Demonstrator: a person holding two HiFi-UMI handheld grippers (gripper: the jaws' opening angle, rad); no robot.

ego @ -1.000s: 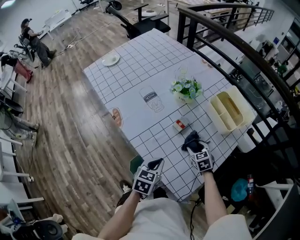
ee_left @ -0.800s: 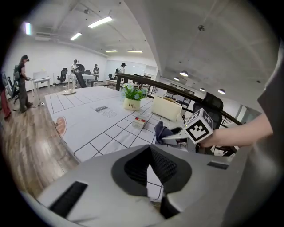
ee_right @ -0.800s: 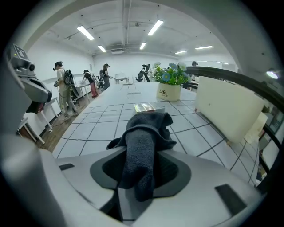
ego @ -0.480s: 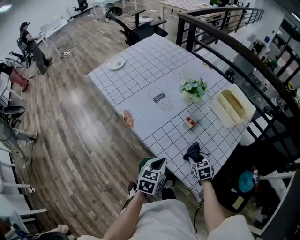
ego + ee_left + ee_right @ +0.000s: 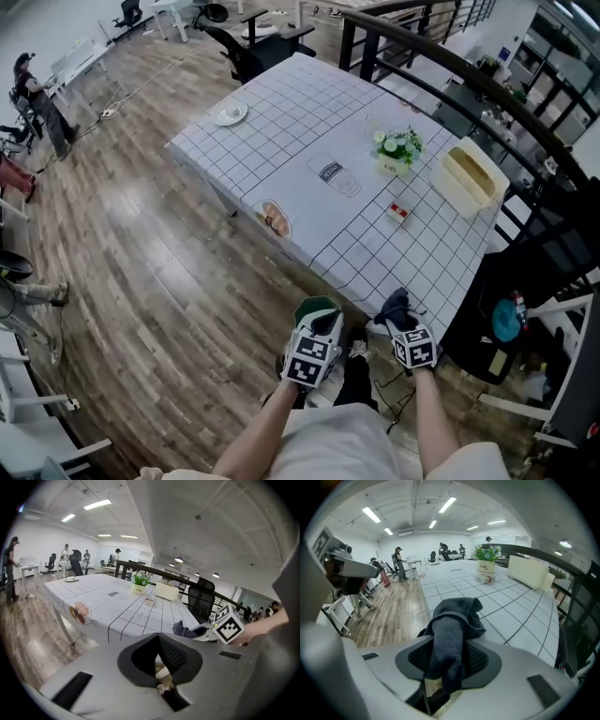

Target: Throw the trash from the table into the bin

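Right gripper [image 5: 449,657] clamps dark cloth [image 5: 453,616] | left gripper [image 5: 161,657] closed, empty | red-white packet [image 5: 397,213] on table [image 5: 281,122], upper right | nothing visibly binned

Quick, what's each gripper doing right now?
Left gripper: shut, nothing between the jaws.
Right gripper: shut on a dark cloth.

The square table under a white cloth with a dark grid [image 5: 281,141] carries a white pot of green-and-white flowers [image 5: 397,150]. Right of the pot lies a cream divided plastic tray [image 5: 472,178]. A small red-and-white box [image 5: 397,213] lies on the pot's near side, and a white plate [image 5: 230,114] sits far to its left.
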